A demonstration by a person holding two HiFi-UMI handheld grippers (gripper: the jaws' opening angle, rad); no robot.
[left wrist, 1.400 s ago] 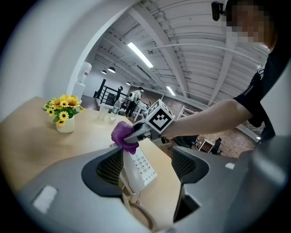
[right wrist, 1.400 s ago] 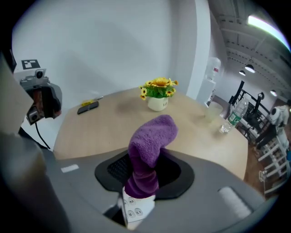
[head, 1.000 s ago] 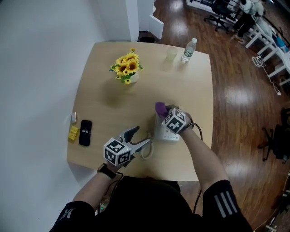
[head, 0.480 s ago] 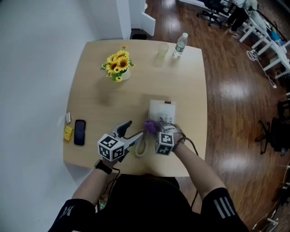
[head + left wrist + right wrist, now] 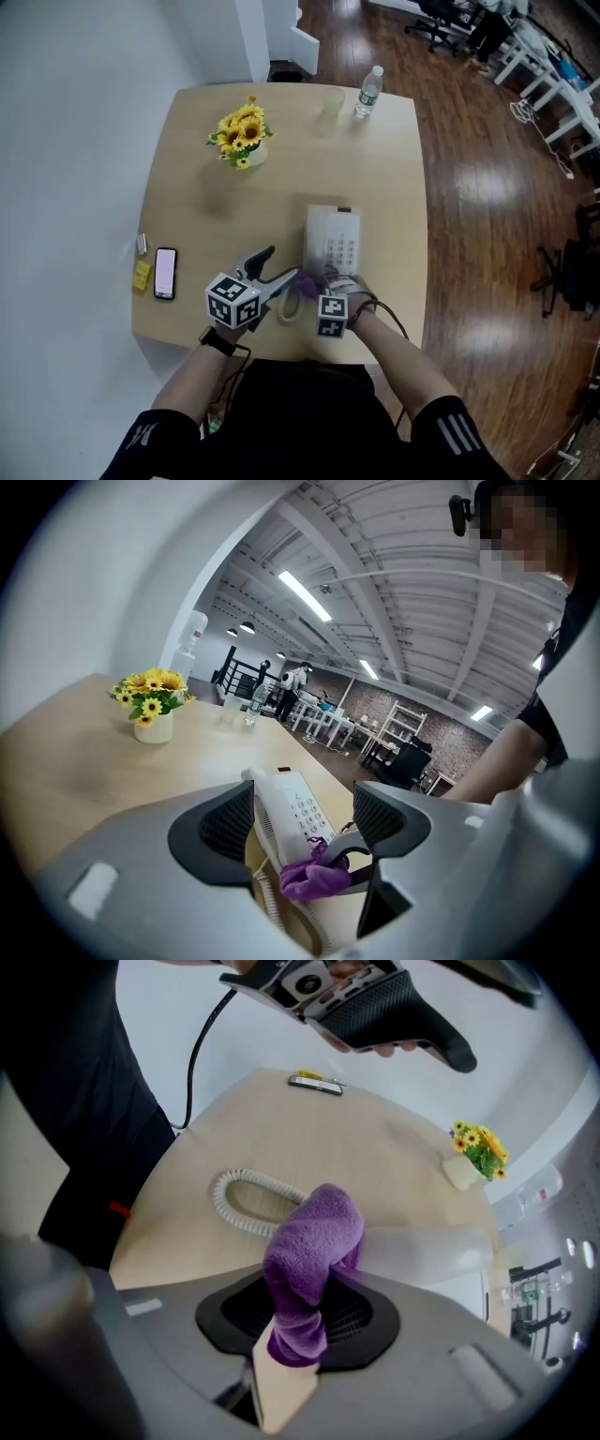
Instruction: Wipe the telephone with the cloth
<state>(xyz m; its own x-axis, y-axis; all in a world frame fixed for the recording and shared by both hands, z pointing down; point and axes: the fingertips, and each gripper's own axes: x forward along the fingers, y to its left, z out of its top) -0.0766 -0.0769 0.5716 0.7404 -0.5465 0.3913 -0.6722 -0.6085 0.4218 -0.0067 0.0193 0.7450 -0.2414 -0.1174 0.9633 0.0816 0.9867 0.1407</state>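
A white telephone [image 5: 333,238] lies on the wooden table [image 5: 197,206], keypad up, its coiled cord [image 5: 291,306] looping at the near end. My right gripper [image 5: 319,283] is shut on a purple cloth [image 5: 311,277], which rests at the telephone's near left corner, by the handset [image 5: 427,1246]. In the right gripper view the cloth [image 5: 314,1241] bulges up from between the jaws. My left gripper [image 5: 281,263] hovers open just left of the telephone, nothing between its jaws. In the left gripper view the telephone [image 5: 291,808] and cloth [image 5: 314,878] lie ahead.
A vase of sunflowers [image 5: 241,141] stands at the back left. A glass [image 5: 331,101] and a water bottle [image 5: 367,91] sit at the far edge. A mobile phone [image 5: 165,273], a yellow item [image 5: 142,273] and a small white item [image 5: 141,244] lie near the left edge.
My right gripper has drawn the cloth from the telephone's far end down to its near end, uncovering the keypad. The left gripper has hardly moved. The mobile phone's screen has lit up.
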